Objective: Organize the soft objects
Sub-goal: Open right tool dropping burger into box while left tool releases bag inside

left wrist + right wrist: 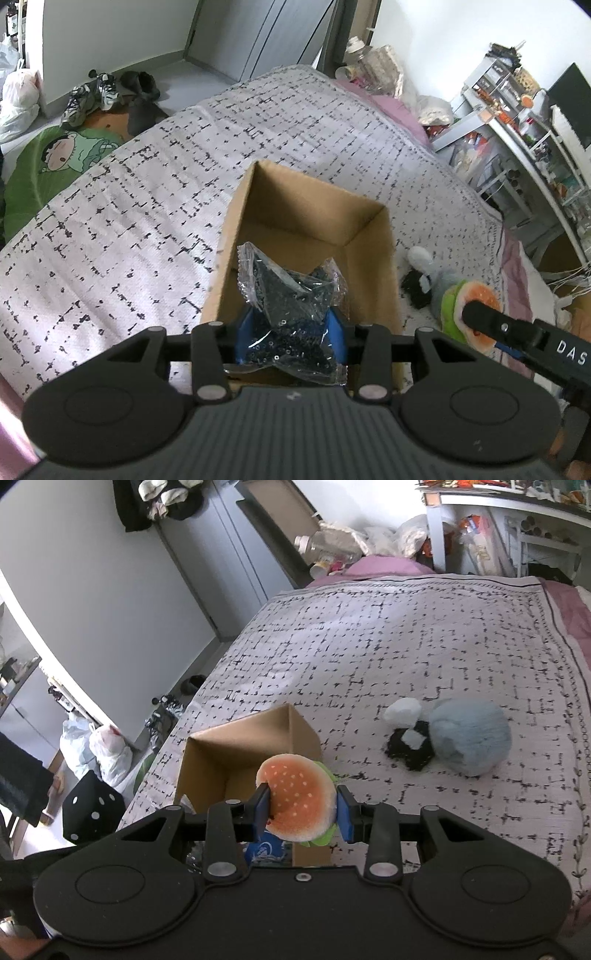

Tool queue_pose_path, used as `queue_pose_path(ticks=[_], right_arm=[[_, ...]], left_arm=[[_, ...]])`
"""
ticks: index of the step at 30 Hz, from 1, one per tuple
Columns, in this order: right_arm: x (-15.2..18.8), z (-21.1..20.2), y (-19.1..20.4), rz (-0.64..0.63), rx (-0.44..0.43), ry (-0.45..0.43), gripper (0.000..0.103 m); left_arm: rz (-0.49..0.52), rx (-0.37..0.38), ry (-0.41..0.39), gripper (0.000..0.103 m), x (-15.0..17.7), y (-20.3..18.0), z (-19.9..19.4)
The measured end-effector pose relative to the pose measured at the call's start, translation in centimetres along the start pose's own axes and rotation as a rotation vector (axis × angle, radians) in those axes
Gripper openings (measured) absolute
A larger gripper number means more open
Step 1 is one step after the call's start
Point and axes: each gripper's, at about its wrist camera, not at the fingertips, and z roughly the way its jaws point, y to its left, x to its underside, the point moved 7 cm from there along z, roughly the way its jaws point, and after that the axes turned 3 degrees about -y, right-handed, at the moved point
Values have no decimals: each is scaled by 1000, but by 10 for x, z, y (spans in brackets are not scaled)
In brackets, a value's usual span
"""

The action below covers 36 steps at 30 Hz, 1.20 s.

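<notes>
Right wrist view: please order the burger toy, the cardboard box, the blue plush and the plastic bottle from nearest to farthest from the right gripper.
1. Burger toy, held between the right gripper fingers.
2. Cardboard box, just beyond, left.
3. Blue plush, farther right on the bed.
4. Plastic bottle, beyond the bed's far end.

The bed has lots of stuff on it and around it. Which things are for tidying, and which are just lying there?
For the job: box, bag of beads, burger toy, blue plush.

Just lying about: shoes, dice cushion, plastic bags, bottle.
</notes>
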Motion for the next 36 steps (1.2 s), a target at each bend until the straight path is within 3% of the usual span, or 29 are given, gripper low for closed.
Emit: queue_pose_path(ticks=[26,29,30,36], right_arm=[[11,67,42,-41,-22,65,37],[12,71,40,-41,-10,67,39],[12,71,41,-47,-10,68,45],[11,62,36,-17,-33,55,46]], left_arm=[[-79,-9,-6,56,-16,33,-11],[-91,-22,6,56,-14,40,-10],[-94,-24,10,57,-14,41,-9],[-91,-23,25,62,-13,39,-9]])
